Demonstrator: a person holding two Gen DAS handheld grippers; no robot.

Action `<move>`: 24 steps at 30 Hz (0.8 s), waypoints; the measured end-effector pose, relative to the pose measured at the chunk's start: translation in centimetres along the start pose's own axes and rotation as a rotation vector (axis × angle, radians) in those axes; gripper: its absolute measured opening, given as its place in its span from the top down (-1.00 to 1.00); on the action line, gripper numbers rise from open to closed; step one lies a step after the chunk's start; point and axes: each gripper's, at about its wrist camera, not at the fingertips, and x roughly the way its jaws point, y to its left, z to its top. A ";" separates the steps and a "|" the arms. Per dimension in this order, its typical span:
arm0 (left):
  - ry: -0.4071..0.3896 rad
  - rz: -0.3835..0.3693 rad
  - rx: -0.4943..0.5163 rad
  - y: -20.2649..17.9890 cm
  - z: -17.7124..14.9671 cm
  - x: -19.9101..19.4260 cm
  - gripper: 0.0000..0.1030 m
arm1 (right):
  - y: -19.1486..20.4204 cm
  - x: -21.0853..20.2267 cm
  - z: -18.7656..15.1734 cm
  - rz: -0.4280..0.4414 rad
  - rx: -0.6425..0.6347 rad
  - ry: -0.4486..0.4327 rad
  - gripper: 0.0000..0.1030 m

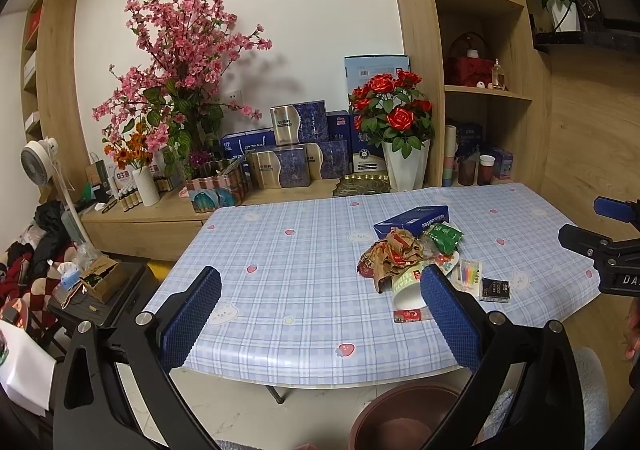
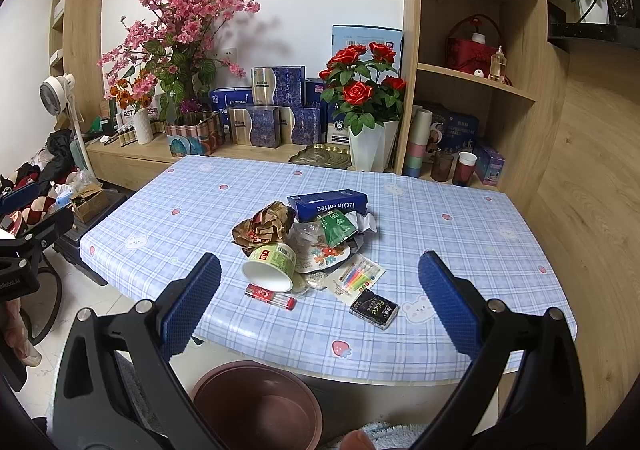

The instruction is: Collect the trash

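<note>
Right wrist view: the right gripper is held above the near edge of the table, its blue-padded jaws spread wide with nothing between them. The trash is gathered in a pile near the middle of the table's checked cloth. A blue luckin coffee box lies at the far side of the pile, with crumpled brown paper to its left and a green packet just in front of it. A paper cup is tipped on its side, mouth toward the near edge, touching the brown paper. A red lighter lies just before the cup, a packet of coloured candles sits to the right, and a small black packet is nearest the table's near edge. A brown bin stands on the floor below the near edge.

Left wrist view: the left gripper is likewise seen wide open and empty, held over the near left part of the table, with the pile behind its right finger. The right gripper is seen at the right border, above the table's right edge.
</note>
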 end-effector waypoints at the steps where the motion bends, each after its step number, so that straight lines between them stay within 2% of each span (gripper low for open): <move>1: 0.000 0.000 0.000 0.1 -0.1 0.0 -0.90 | 0.0 0.0 0.0 0.000 0.000 -0.001 -0.89; 11: 0.003 -0.001 -0.001 0.1 0.0 0.0 -0.90 | 0.1 0.0 0.0 -0.001 -0.002 0.001 -0.89; 17: 0.008 -0.004 -0.001 0.3 -2.8 0.7 -0.90 | 0.2 0.1 0.0 -0.002 -0.003 0.001 -0.89; 24: 0.011 -0.002 -0.003 -0.3 -1.9 0.8 -0.90 | 0.2 0.1 0.0 -0.002 -0.004 0.002 -0.89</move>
